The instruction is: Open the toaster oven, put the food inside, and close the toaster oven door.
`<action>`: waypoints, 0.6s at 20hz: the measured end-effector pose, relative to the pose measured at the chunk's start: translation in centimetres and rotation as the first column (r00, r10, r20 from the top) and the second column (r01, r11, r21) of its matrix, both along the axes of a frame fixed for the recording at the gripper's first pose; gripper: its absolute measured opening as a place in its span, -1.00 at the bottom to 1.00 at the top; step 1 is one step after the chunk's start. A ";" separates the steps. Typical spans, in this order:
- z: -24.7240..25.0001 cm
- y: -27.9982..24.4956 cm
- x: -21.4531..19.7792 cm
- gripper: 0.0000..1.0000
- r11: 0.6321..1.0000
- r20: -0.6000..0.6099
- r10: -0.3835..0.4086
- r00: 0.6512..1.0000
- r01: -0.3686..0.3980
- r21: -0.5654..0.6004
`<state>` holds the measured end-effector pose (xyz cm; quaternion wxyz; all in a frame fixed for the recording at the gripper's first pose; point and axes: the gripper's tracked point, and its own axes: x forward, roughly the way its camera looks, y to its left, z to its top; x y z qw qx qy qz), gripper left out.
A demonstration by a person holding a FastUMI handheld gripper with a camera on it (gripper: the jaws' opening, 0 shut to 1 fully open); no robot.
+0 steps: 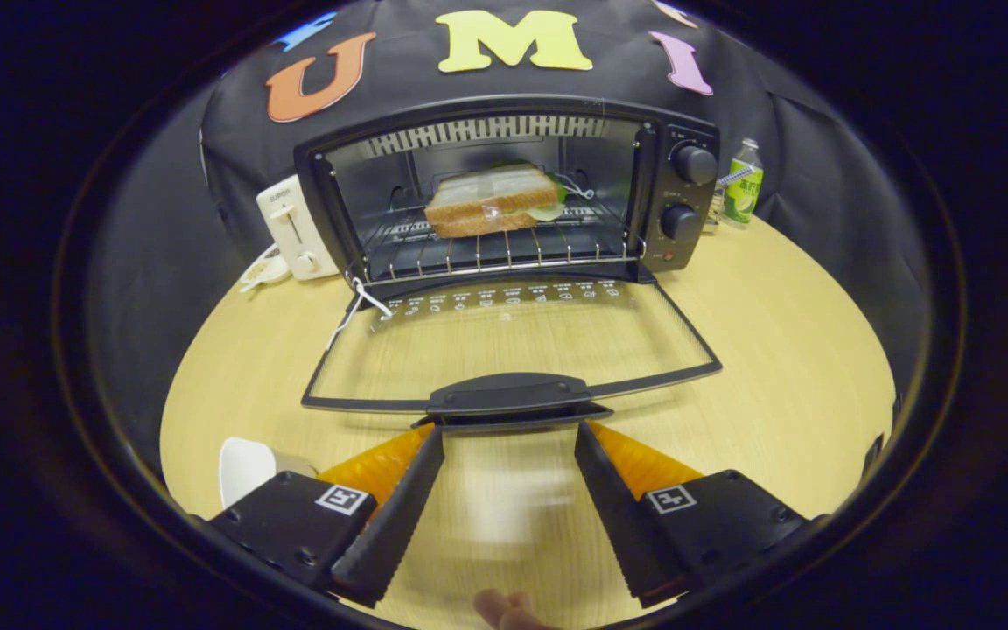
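A black toaster oven (504,188) with two round knobs on its right panel stood at the back of the round, pale wooden table (775,332). Its glass door (513,350) with a black frame hung fully down, lying flat toward the gripper, and the curved black door handle (508,394) sat at the near edge of it. Inside, on the wire rack (495,249), rested a sandwich (491,201) of white bread with something green showing at its right end, wrapped in clear film. A thin white cord (355,306) dangled from the door's left hinge corner onto the table.

The gripper (508,429) hovered low over the table with its fingers spread wide and nothing between them; both tips sat just short of the door handle, one to each side of its middle.

A white pop-up toaster (294,227) stood just left of the oven, and a small green-labelled bottle (745,184) stood to its right, near the knobs. A white rounded object (246,468) lay on the table beside the left finger. A person's fingertips (508,608) showed at the near edge of the table.
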<state>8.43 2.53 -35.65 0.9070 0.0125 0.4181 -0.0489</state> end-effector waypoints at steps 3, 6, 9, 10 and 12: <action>0.1 0.0 -0.1 0.99 1.000 -0.006 0.002 1.000 -0.002 0.007; 0.4 0.0 -0.1 0.98 1.000 -0.007 0.001 1.000 -0.001 0.019; 1.4 -0.4 0.4 0.97 1.000 0.032 0.019 0.999 -0.018 -0.013; 1.8 -0.4 0.5 0.98 0.999 0.042 0.032 0.999 -0.031 -0.025; 3.2 -0.7 0.2 0.98 0.998 0.068 0.041 0.997 -0.038 -0.042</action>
